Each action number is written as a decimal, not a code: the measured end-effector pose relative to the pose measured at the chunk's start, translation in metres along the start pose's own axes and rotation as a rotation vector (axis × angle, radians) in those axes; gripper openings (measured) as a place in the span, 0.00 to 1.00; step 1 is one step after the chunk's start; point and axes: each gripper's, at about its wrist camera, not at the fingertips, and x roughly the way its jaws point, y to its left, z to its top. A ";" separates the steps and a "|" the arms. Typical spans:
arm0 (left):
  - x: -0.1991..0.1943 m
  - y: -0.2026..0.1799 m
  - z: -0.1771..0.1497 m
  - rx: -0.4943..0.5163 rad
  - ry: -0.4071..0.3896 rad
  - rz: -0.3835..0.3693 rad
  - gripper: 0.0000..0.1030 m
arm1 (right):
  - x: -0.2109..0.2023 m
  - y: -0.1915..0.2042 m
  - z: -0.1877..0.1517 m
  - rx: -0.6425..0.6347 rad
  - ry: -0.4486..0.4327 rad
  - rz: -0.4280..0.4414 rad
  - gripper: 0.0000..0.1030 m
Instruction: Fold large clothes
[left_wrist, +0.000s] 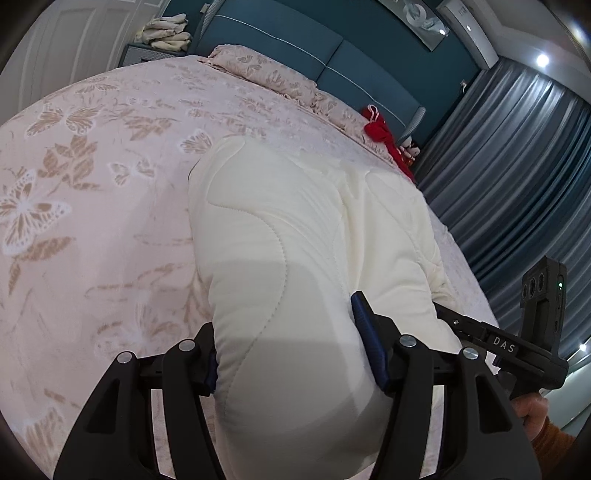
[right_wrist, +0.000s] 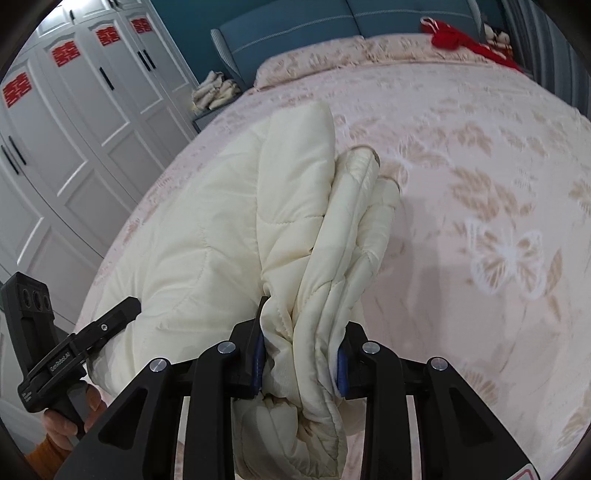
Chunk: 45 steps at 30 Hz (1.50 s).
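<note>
Both hand-held grippers grasp the same cream quilted garment (left_wrist: 295, 229). Seen from the left wrist, the left gripper (left_wrist: 288, 354) has a thick, smooth fold of the padded cloth filling the space between its blue pads, which press on either side of the bulk. Seen from the right wrist, the right gripper (right_wrist: 301, 363) is clenched on a bunched, layered edge of the garment, the folds squeezed narrow between its pads.

From the near edge, the garment lies stretched toward the far end across a bed (left_wrist: 92, 206) covered in a pink spread with tan leaves and white butterflies. At the far end are a pillow (left_wrist: 266, 74) and a red cloth item (left_wrist: 380, 129) against the blue headboard (left_wrist: 332, 48). White wardrobe doors (right_wrist: 74, 129) stand left of the bed, grey curtains (left_wrist: 517, 166) right. A hand (left_wrist: 532, 410) holds the right gripper's handle.
</note>
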 end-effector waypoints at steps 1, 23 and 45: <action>0.003 0.001 -0.002 0.008 0.001 0.004 0.57 | 0.003 -0.002 -0.004 0.008 0.004 0.000 0.28; -0.036 -0.047 0.003 0.068 0.108 0.366 0.76 | -0.066 -0.020 -0.017 0.183 0.005 0.026 0.51; -0.040 -0.065 -0.018 0.074 0.217 0.483 0.71 | -0.051 0.040 -0.033 -0.153 0.173 -0.183 0.08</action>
